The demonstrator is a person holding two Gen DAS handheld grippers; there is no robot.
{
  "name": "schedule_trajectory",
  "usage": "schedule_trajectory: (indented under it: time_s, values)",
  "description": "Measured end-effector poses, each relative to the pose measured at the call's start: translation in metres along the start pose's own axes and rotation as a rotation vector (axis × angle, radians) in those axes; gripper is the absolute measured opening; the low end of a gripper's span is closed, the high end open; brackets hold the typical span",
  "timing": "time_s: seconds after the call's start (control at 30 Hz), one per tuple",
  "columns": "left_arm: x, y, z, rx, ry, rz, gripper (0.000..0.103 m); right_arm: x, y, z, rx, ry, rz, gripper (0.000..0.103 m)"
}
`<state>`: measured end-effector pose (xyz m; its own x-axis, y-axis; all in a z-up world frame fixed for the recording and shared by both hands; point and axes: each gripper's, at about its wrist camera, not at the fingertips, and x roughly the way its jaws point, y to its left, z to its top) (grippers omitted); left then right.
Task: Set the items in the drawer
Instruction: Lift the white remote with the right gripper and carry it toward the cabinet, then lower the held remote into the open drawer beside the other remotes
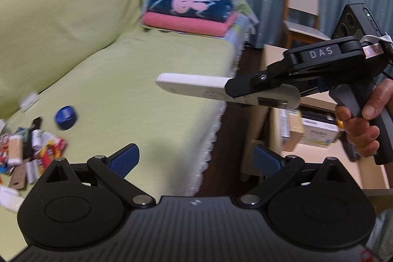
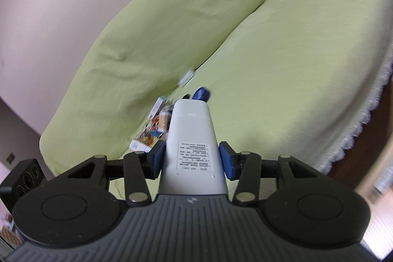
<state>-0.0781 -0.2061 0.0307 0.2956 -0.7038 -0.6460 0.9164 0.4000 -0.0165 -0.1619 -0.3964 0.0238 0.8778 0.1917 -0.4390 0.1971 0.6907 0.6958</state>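
A white remote control [image 2: 192,139] sits between the blue pads of my right gripper [image 2: 191,158], which is shut on it, label side up. In the left wrist view the same remote [image 1: 196,87] sticks out leftward from the right gripper [image 1: 242,90], held in the air over the sofa edge by a hand [image 1: 361,124]. My left gripper [image 1: 195,161] is open, nothing between its fingers. A pile of small items [image 1: 27,151] and a blue round tin [image 1: 65,117] lie on the green sofa seat. An open drawer [image 1: 314,129] with boxes inside shows at the right.
The sofa [image 1: 127,80] has a green cover with a white lace edge. Folded towels [image 1: 191,14] are stacked at its far end. A wooden chair [image 1: 303,6] stands before blue curtains. The light wood cabinet [image 1: 272,58] stands right of the sofa.
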Motion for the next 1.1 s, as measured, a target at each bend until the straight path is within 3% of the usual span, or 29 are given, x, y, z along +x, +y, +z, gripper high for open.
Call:
schedule_trajectory:
  time_s: [0.33, 0.57, 0.73, 1.1]
  values:
    - [0.019, -0.083, 0.015, 0.124, 0.011, -0.158, 0.1, -0.103, -0.034, -0.031, 0.081, -0.105, -0.111, 0.043]
    - [0.041, -0.117, 0.015, 0.166, 0.053, -0.197, 0.1, -0.153, -0.076, -0.058, 0.11, -0.047, -0.199, 0.043]
    - [0.051, -0.124, 0.013, 0.17, 0.086, -0.185, 0.1, -0.159, -0.109, -0.074, 0.127, 0.035, -0.223, 0.043]
    - [0.065, -0.125, 0.005, 0.159, 0.154, -0.141, 0.1, -0.119, -0.148, -0.098, 0.103, 0.231, -0.166, 0.043]
